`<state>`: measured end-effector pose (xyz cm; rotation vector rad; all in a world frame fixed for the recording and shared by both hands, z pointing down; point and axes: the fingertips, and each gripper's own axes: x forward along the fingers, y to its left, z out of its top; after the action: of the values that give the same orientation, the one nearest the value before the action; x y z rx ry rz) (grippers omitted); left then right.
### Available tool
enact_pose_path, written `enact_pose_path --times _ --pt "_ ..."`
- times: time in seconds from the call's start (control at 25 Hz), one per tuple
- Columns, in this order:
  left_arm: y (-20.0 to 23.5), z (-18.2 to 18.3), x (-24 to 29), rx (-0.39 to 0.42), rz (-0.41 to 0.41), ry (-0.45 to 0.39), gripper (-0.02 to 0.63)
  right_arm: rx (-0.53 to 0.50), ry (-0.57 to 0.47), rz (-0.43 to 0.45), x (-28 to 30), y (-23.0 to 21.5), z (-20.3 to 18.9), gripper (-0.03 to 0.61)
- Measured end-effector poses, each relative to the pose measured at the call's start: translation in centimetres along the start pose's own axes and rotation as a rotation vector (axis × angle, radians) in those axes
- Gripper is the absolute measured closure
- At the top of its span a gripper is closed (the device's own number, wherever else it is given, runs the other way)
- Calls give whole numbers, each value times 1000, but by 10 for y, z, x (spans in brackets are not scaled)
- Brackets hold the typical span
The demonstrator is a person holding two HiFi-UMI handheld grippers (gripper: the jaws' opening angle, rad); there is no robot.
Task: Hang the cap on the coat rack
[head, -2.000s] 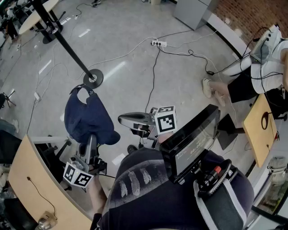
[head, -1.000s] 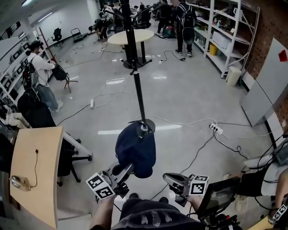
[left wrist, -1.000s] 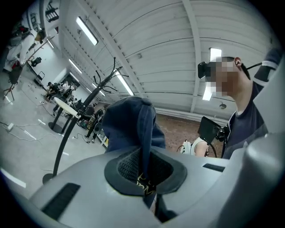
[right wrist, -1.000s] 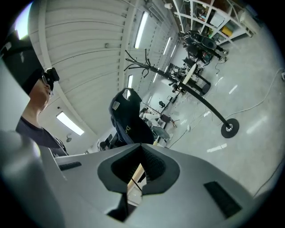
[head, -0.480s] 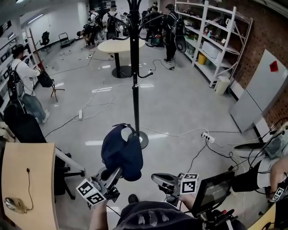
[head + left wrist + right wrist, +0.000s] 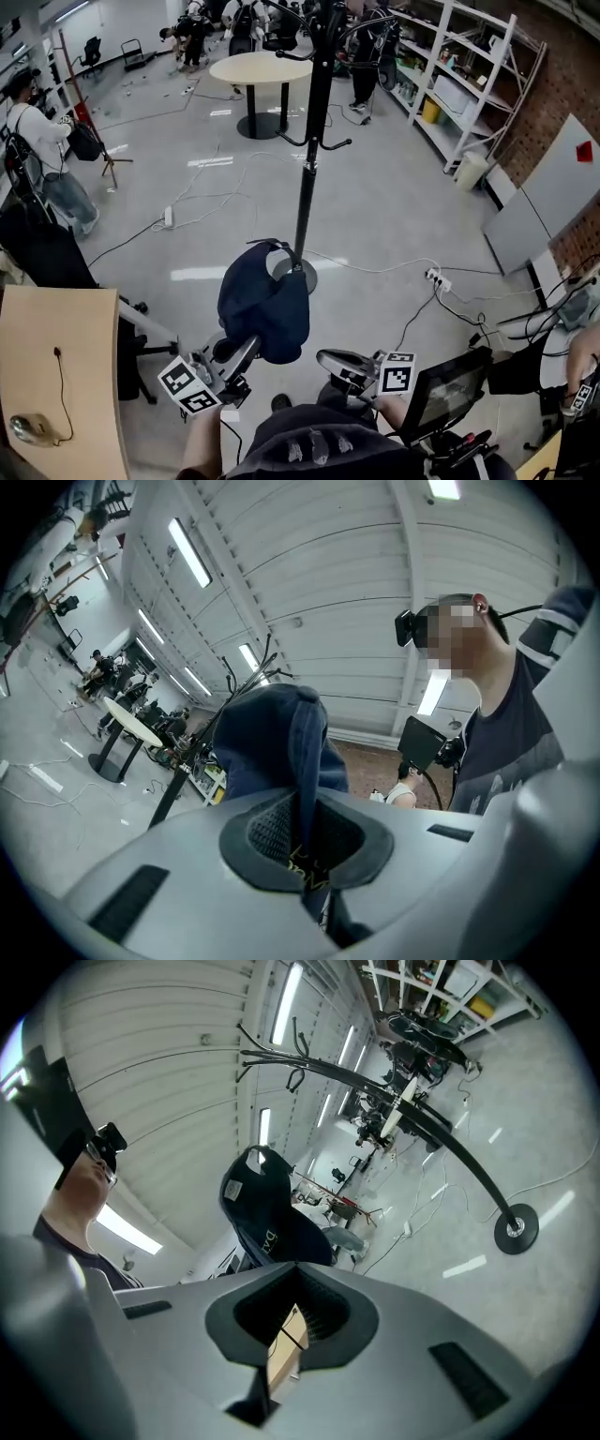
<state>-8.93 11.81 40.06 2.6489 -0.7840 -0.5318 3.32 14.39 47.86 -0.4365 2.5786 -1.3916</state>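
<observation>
Currently the left gripper (image 6: 249, 345) is clamped on the dark navy fabric cap (image 6: 264, 300), carried at its 12 o'clock. The black metal coat rack (image 6: 309, 159) stands near, at the cap's 1 o'clock. The right gripper (image 6: 325, 357), at the left's 3 o'clock, has jaws together, empty.

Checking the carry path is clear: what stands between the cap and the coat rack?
Nothing. The right gripper view shows only open space between the cap and the coat rack.
</observation>
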Motion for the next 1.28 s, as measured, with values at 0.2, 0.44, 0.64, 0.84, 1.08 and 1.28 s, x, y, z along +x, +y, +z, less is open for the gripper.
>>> enact_pose_path --times 0.2,0.44,0.64,0.84,1.08,1.28 --pt "28 4 3 8 59 -13 604 20 65 43 27 -22 14 584" --pt "68 15 57 31 138 -26 604 55 83 132 30 -62 72 584" --pt "86 28 111 61 199 -61 604 63 109 175 11 -99 128 584" --pt "98 42 138 95 263 -85 604 62 183 203 14 -118 164 584" --pt "121 57 133 109 277 -106 604 66 197 211 39 -123 173 584" --pt "162 81 131 121 202 -111 604 33 132 153 71 -134 192 584"
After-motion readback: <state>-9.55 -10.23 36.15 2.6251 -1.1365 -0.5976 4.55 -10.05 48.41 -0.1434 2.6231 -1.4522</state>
